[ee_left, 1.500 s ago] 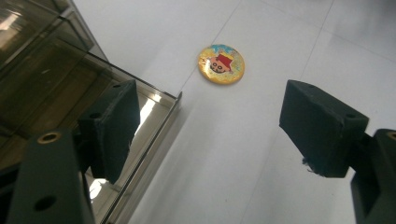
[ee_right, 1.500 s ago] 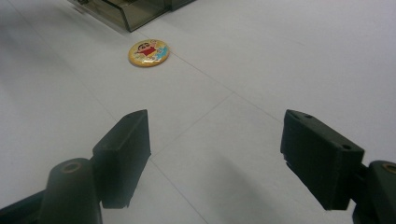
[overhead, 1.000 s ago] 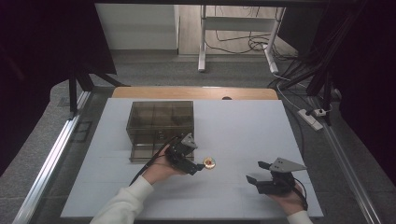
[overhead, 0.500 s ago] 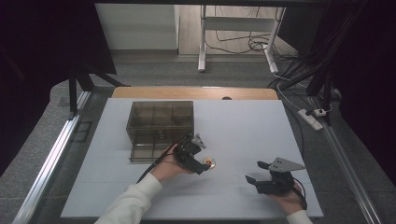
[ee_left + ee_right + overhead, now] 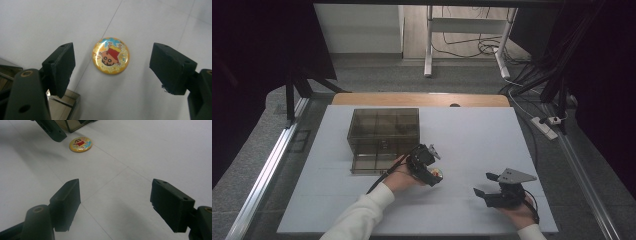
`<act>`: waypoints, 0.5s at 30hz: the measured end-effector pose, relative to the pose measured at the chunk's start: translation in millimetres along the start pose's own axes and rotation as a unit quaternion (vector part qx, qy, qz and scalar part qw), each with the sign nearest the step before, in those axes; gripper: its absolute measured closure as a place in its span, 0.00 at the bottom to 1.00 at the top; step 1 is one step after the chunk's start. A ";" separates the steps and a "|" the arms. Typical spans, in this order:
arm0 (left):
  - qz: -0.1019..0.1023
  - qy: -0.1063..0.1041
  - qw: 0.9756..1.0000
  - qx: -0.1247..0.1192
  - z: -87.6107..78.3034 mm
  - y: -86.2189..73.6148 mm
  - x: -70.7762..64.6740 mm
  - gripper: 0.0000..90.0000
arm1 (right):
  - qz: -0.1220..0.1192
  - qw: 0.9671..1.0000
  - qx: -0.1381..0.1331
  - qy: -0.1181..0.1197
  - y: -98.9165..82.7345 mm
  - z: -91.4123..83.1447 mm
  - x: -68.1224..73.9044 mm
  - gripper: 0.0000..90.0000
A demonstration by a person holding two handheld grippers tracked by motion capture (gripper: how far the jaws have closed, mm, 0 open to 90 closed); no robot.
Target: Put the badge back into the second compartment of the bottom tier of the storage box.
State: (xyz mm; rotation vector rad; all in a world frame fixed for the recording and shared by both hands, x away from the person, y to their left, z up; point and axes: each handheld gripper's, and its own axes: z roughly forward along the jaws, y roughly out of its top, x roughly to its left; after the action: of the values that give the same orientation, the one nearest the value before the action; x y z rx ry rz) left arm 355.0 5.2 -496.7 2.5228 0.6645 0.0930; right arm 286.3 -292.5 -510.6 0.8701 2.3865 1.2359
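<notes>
A round yellow badge [image 5: 111, 55] with a cartoon figure in red lies flat on the white table. My left gripper [image 5: 112, 68] hangs right over it, open, one jaw on either side of the badge and neither touching it. From above, the left gripper [image 5: 428, 165] covers most of the badge [image 5: 438, 174]. My right gripper [image 5: 492, 194] rests open near the table's front right with nothing between its jaws. In the right gripper view the badge [image 5: 80, 144] lies far ahead to the left.
A smoky transparent box [image 5: 384, 139] with compartments stands on the table [image 5: 472, 135] just behind and left of the left gripper; its corner [image 5: 63, 100] shows under the left jaw. A wooden strip [image 5: 422, 99] runs along the far edge.
The left gripper has moved a little right and down over the badge. The right gripper has barely shifted.
</notes>
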 end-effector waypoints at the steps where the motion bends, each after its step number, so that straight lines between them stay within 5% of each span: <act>1: -0.001 0.000 1.000 0.001 1.5 1.0 0.0 0.24 | 0.000 1.000 0.001 0.000 0.0 0.0 0.0 0.27; 15: 0.010 -0.006 0.999 0.039 18.3 11.5 -2.4 0.25 | 0.000 1.000 0.002 0.000 -0.9 0.7 -0.4 0.27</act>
State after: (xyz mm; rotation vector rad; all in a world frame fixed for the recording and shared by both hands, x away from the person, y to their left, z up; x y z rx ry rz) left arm 361.4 -13.2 -506.5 2.6020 0.6503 0.0593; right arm 286.6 -292.7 -511.8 0.8715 2.3894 1.2308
